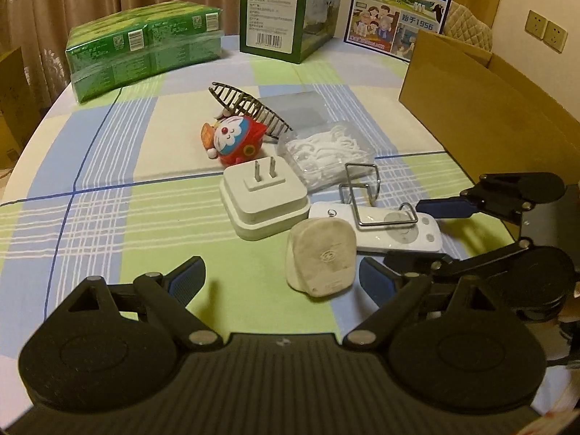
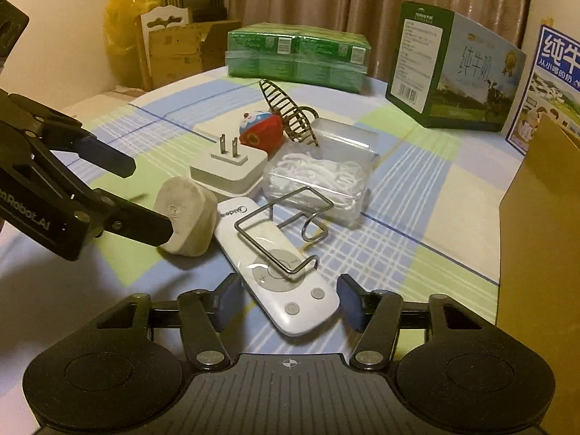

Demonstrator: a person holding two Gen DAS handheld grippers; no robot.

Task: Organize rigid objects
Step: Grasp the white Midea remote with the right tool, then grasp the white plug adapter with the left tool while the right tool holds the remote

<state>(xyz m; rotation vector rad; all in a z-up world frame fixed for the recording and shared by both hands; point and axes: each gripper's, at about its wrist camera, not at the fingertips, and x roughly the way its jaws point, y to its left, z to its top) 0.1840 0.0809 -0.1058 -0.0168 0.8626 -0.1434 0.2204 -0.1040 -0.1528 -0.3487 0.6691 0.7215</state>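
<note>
My left gripper [image 1: 282, 277] is open, and a dirty off-white plug [image 1: 320, 257] stands between its fingers, close to the right one. In the right wrist view that gripper [image 2: 145, 199] reaches in from the left around the same plug [image 2: 188, 214]. My right gripper [image 2: 290, 301] straddles the near end of a white remote [image 2: 286, 290], with a gap still showing beside its left pad. A bent wire holder [image 2: 272, 206] lies on top of the remote. A white two-prong adapter [image 1: 264, 199], a red cartoon toy [image 1: 235, 141], a clear box of floss picks [image 1: 326, 152] and a metal claw clip [image 1: 250, 108] sit behind.
An open cardboard box [image 1: 489, 108] stands at the table's right side. At the far edge of the checked tablecloth [image 1: 108, 199] are wrapped green packs [image 1: 145, 47], a green milk carton [image 1: 286, 11] and a blue milk carton [image 1: 398, 7]. More boxes stand beyond the table.
</note>
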